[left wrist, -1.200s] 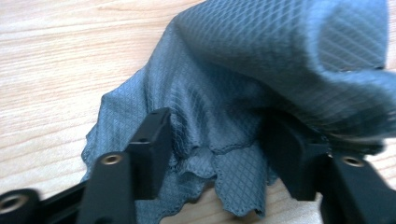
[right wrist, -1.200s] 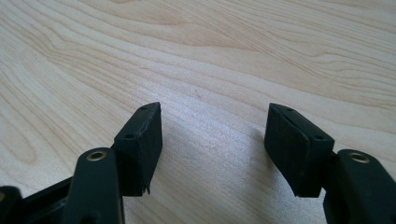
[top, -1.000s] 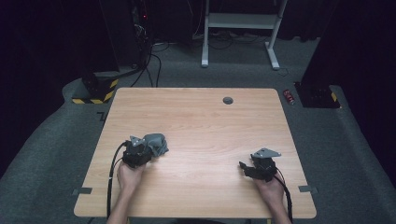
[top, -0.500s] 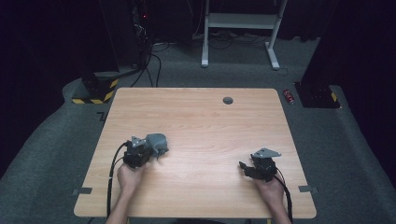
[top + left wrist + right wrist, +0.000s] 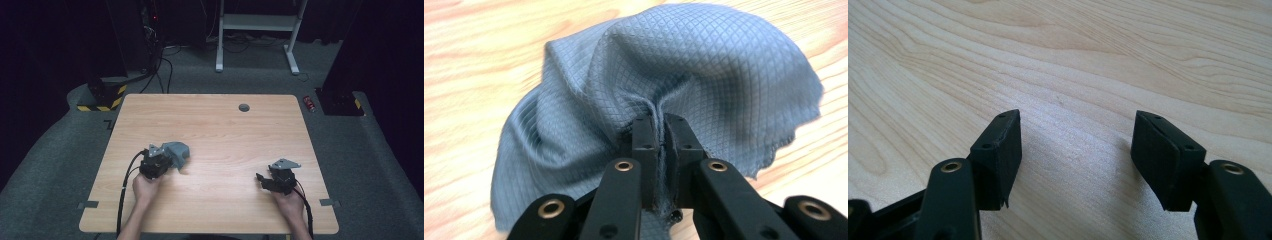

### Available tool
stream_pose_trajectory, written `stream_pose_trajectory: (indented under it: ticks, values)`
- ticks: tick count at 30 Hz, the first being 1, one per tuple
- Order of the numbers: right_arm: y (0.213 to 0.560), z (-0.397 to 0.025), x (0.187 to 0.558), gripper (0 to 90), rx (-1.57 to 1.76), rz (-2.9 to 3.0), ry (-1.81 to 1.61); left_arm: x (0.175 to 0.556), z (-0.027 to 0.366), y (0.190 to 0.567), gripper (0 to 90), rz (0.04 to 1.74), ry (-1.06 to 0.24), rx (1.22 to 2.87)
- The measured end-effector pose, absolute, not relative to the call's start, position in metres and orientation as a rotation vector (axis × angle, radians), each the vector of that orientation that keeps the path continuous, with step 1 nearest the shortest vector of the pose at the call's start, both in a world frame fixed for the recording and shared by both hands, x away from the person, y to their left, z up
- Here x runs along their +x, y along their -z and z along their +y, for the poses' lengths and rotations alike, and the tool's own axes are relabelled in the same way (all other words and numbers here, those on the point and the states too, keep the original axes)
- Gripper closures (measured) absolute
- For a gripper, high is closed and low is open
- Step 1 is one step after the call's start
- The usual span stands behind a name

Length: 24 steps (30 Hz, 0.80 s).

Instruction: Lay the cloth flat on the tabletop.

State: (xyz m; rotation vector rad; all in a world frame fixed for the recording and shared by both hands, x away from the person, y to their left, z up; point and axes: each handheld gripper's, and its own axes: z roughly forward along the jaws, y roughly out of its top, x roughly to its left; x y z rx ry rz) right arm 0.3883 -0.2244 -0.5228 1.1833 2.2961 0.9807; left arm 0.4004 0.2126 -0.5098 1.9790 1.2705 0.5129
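A crumpled blue-grey cloth [image 5: 177, 152] with a diamond weave lies on the wooden table [image 5: 215, 130], left of centre. My left gripper [image 5: 159, 160] is shut on a pinched fold of the cloth [image 5: 684, 80]; in the left gripper view the fabric bunches up between the two black jaws of that gripper [image 5: 662, 131]. My right gripper [image 5: 265, 181] rests low over the table near the front right. Its jaws stand wide apart in the right gripper view, where this gripper [image 5: 1075, 145] has bare wood between its fingers.
A small dark round grommet [image 5: 244, 107] sits near the table's far edge. On the floor beyond are cables [image 5: 160, 65], a white desk frame [image 5: 260, 30], a yellow-black striped base [image 5: 102, 100] and a small red can [image 5: 310, 102].
The cloth bundle in my left gripper has shifted very slightly. The right gripper has stayed in place.
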Motion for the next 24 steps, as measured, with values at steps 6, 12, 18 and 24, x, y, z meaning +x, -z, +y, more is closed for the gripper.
stream_pose_trajectory:
  ticks: [6, 12, 18, 24]
  values:
    - [0.523, -0.224, 0.388, 36.7, 1.184, 2.296, -0.981, 0.402, 0.199, 0.514, 84.5, 1.245, -0.465, 1.976]
    - [0.523, -0.224, 0.388, 36.7, 1.184, 2.296, -0.981, 0.403, 0.191, 0.513, 84.6, 1.226, -0.449, 1.977]
    - [0.523, -0.224, 0.388, 36.7, 1.184, 2.296, -0.981, 0.404, 0.183, 0.515, 84.6, 1.205, -0.423, 1.977]
    - [0.523, -0.224, 0.388, 36.7, 1.184, 2.296, -0.981, 0.403, 0.173, 0.513, 84.6, 1.174, -0.390, 1.956]
